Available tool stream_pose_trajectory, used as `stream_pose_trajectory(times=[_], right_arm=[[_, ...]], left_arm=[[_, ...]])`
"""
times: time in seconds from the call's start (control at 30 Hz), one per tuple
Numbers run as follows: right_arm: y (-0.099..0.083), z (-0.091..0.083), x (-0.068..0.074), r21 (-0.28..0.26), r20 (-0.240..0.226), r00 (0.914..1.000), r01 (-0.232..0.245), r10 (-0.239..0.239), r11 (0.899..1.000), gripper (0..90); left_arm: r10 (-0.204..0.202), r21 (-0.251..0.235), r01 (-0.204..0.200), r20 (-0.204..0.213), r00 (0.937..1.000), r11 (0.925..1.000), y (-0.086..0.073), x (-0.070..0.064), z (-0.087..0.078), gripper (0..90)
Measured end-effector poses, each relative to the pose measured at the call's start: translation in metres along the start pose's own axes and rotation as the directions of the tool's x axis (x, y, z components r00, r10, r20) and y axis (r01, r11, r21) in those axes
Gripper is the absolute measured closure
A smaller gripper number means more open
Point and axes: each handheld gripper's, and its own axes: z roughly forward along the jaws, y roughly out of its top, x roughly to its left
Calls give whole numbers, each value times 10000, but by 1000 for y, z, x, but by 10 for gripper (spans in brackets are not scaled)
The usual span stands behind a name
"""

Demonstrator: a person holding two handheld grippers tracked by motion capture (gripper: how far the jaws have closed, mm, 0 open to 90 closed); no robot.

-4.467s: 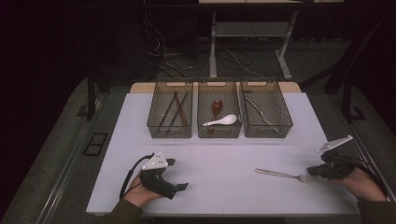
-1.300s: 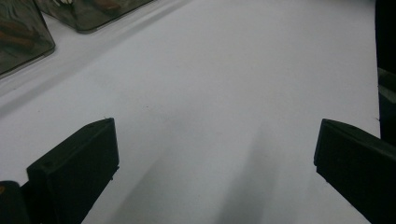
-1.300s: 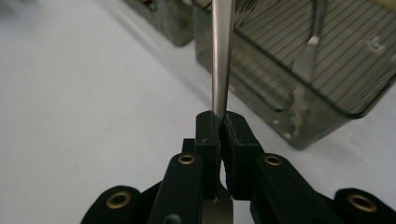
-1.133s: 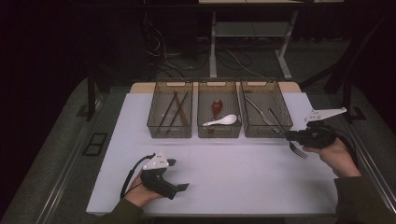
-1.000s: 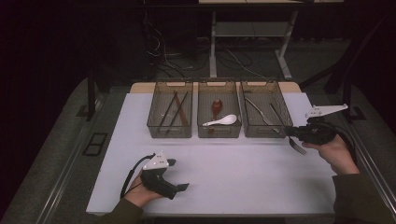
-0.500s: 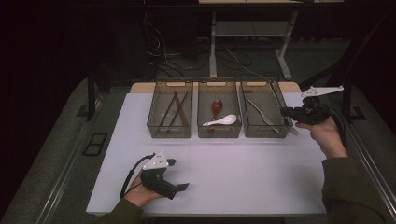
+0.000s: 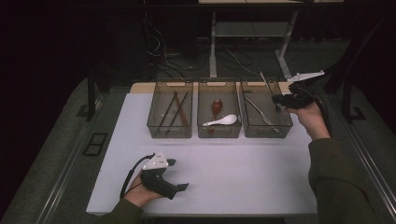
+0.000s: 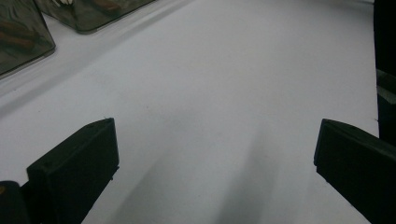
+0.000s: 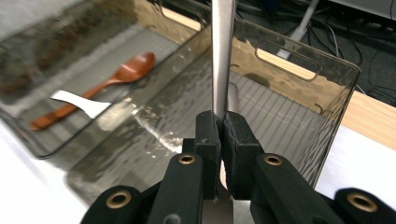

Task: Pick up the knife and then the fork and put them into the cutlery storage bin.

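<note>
A white rectangular table (image 7: 233, 177) carries a row of smoky translucent plastic bins side by side near its far edge. The left bin (image 7: 170, 132) holds several dark brown wooden chopsticks (image 7: 176, 108) lying lengthwise, and the middle bin (image 7: 219, 132) holds a reddish-brown wooden spoon (image 9: 100, 86) with a white ceramic soup spoon (image 7: 221, 121) lying across its handle. Beyond the table, black cables (image 7: 177, 51) sprawl over the dark floor around the pale metal legs of a desk frame (image 7: 213, 42).
</note>
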Motion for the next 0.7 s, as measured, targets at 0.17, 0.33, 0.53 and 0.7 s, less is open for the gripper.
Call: stream_pose_trajectory(times=[0.17,0.33,0.53,0.7], right_arm=[[-2,22,-4,704,276,9996,38,-58,9975,845],[-10,42,-10,1353,413,9991,-78,22,9908,845],[-15,53,-9,1769,364,9993,-56,-8,9842,845],[-16,61,-7,2203,300,9995,60,-129,9754,844]], left_arm=[[-12,-20,12,7,10000,10000,0,0,0,0],[-36,-44,36,-1,10000,10000,-1,0,-1,0],[-55,-40,55,-3,10000,10000,-1,0,-1,0],[-59,-40,59,13,10000,10000,-1,-1,-1,0]])
